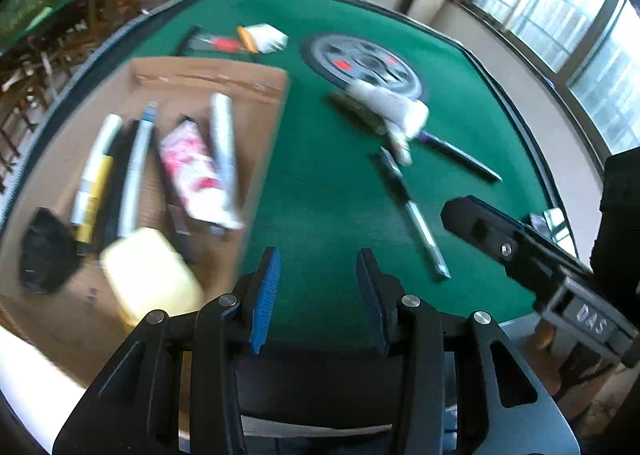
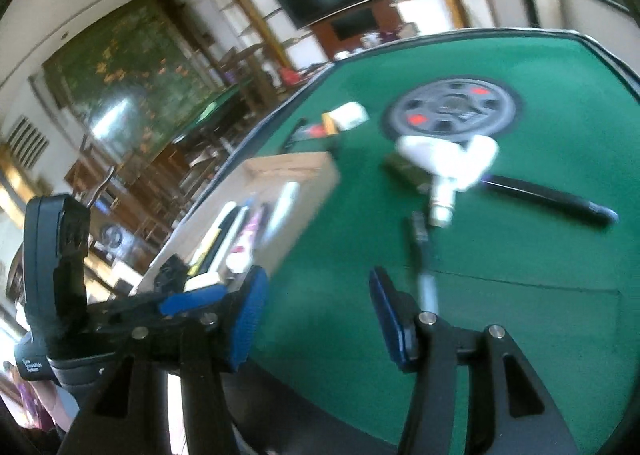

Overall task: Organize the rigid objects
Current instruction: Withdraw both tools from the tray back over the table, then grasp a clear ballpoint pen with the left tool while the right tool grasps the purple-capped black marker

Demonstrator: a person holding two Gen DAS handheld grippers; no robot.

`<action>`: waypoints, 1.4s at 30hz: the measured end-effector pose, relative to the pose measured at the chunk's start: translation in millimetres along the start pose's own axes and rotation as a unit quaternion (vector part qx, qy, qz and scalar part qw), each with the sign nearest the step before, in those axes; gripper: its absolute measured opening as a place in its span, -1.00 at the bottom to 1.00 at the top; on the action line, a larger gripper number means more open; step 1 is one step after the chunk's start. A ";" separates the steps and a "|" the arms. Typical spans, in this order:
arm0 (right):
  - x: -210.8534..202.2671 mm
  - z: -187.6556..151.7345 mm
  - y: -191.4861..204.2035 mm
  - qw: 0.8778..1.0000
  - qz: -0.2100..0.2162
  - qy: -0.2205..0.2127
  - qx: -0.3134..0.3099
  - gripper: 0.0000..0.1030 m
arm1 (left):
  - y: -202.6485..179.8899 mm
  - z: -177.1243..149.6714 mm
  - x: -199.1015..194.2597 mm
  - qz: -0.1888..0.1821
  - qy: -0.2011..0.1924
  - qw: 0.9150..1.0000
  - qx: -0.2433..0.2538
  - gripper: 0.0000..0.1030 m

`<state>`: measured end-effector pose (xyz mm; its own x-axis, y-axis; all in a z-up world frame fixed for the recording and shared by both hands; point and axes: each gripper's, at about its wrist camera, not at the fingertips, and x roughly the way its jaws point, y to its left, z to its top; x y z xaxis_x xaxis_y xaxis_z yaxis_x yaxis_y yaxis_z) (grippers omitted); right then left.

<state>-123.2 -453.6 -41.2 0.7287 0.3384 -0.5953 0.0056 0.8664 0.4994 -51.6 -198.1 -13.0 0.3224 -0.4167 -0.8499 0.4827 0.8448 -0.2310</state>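
An open cardboard box [image 1: 208,75] on the green felt table [image 1: 320,195] holds several tubes and pens, a pink-and-white tube [image 1: 192,175] and a yellow block [image 1: 148,271]. Loose on the felt lie a silver-and-black pen-like tool [image 1: 420,231], a black pen [image 1: 460,153], white tubes [image 1: 392,103] and a dark green item [image 1: 352,107]. My left gripper [image 1: 319,259] is open and empty, just right of the box's near corner. My right gripper [image 2: 318,287] is open and empty too, with the silver tool [image 2: 426,287] just beyond its right finger. One right-gripper finger [image 1: 476,219] shows at the right.
A round wheel emblem [image 1: 360,59] marks the table's middle. At the far side lie a white box [image 1: 266,37] and a red-handled tool [image 1: 222,42]. The table's dark raised rim [image 1: 516,103] runs along the right, with windows beyond. The frames are motion-blurred.
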 end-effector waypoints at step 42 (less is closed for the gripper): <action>29.4 81.4 -115.9 0.986 -0.145 0.072 -0.046 0.05 | -15.2 -3.7 64.5 -0.034 0.064 0.997 0.037 -0.85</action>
<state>-46.6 -573.9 -65.4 0.6005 0.1150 -0.7913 0.1314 0.9620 0.2395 -41.1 -236.6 -66.0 0.1828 -0.4224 -0.8878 0.5600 0.7869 -0.2592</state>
